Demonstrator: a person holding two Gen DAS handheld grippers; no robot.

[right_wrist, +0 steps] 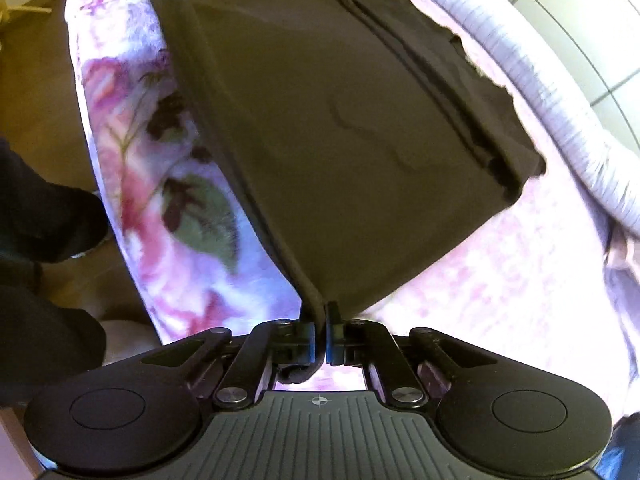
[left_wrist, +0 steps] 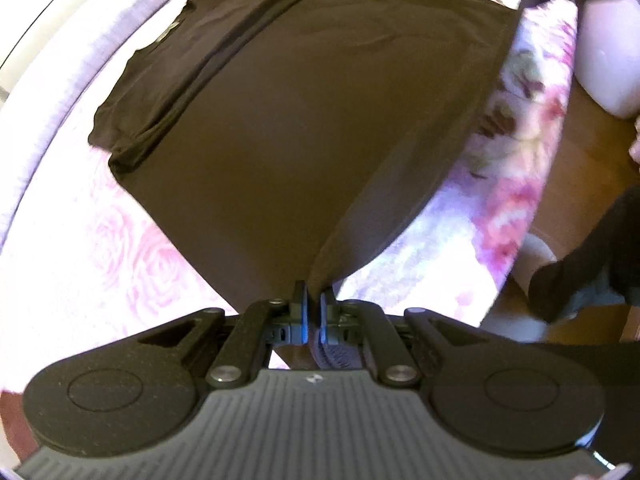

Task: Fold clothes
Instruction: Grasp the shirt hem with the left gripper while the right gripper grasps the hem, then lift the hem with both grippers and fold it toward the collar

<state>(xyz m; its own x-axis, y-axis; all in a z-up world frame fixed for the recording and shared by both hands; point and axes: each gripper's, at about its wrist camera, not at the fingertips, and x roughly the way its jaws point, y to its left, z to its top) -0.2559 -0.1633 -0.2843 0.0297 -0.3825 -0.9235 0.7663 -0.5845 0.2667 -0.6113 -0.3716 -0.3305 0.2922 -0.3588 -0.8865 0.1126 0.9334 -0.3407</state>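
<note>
smooth dark brown shirt (left_wrist: 304,128) is pinched at its hem by left gripper (left_wrist: 313,300) and right gripper (right_wrist: 320,320), stretched ahead over fuzzy floral blanket (right_wrist: 168,208).

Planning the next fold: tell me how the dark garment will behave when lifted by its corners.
Likely floppy: the dark garment drapes in a sag from the left tool and right tool. Probably light, since thin pinched corners hold it. It may slide over the floral blanket.

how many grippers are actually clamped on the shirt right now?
2. The left gripper pinches one near corner of the dark shirt; the right gripper pinches the other, both lifted over the floral blanket.
</note>
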